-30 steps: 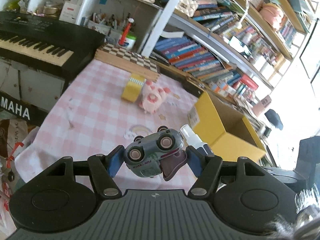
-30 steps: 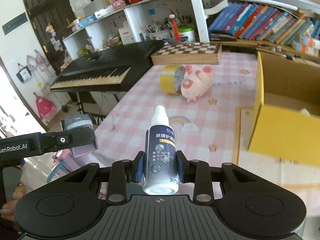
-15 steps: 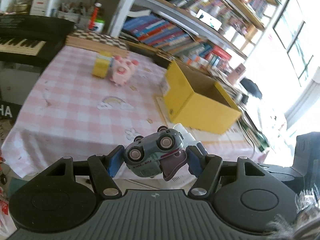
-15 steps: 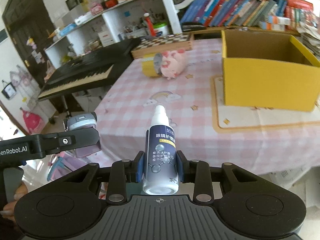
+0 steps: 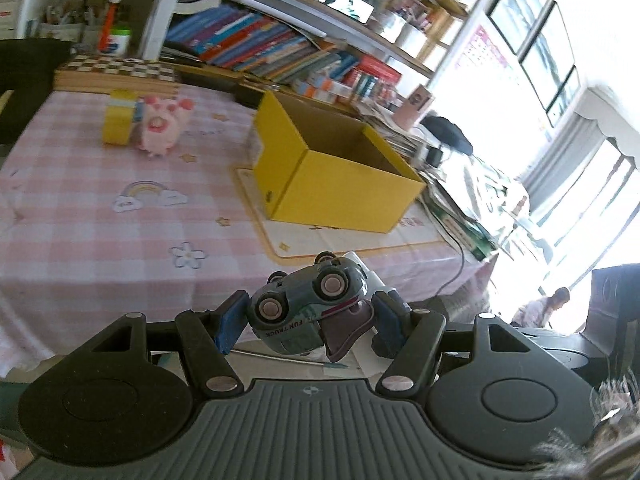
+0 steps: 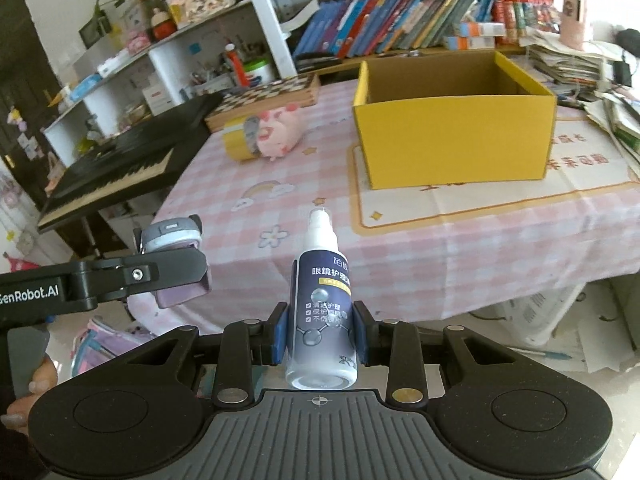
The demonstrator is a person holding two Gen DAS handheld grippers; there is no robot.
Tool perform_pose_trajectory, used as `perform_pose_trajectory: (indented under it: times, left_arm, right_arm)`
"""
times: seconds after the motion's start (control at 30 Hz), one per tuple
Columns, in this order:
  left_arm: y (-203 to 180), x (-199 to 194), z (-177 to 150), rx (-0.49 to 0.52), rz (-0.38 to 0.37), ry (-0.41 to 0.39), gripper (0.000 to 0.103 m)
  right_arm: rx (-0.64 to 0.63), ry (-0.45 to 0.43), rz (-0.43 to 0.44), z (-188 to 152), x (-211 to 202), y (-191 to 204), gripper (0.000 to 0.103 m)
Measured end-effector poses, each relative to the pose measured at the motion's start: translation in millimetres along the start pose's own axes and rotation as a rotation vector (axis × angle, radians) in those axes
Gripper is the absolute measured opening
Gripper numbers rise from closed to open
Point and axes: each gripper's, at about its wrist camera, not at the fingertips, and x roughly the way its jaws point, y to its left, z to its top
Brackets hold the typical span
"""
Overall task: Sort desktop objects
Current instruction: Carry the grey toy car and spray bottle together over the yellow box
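Note:
My left gripper [image 5: 308, 322] is shut on a grey-blue toy truck [image 5: 306, 310], held off the table's near edge. My right gripper [image 6: 320, 334] is shut on a dark spray bottle [image 6: 322, 308] with a white nozzle, also held off the near edge. The left gripper with the truck [image 6: 172, 236] shows at the left of the right wrist view. An open yellow box [image 5: 336, 168] [image 6: 456, 136] stands on a mat on the pink checked table [image 5: 100, 220] [image 6: 280, 200]. A pink plush pig [image 5: 162, 128] [image 6: 280, 130] and a yellow tape roll [image 5: 118, 122] [image 6: 238, 142] lie at the far side.
A wooden chessboard [image 6: 264, 96] lies behind the pig. A black keyboard piano [image 6: 116, 168] stands left of the table. Bookshelves [image 6: 400, 20] line the back wall. Stacked papers and a cable [image 5: 460, 216] crowd the table's right end.
Both grippers have pulled back from the table and swung right, each keeping its object. The yellow box now sits nearer the middle of both views.

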Motion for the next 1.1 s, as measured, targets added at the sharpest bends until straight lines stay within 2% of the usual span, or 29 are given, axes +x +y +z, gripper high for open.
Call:
perform_pose_trajectory:
  times: [0.23,0.5,0.83,1.1]
  left_arm:
    - [-17.7,23.6,5.0,0.035,-0.049,0.041,0.064]
    - [-38.1,47.3,14.8,0.062,-0.059,0.061,0.064]
    - [-55.9,78.6,33.2,0.049,-0.046,0.052,0.064]
    - [-77.3,107.3,54.2,0.072,-0.033,0.020,0.064]
  right_arm:
    - [0.043,-0.006,-0.042,0.2,-7.2,-23.2,0.033]
    - [0.082,-0.011,-0.047,10.9,-7.6,-52.8,0.033]
    - [0.066,-0.010,-0.038,36.6,-1.5,-86.3,0.033]
    - [0.071,-0.060,-0.028,72.0,-1.0,-124.1,0.033]
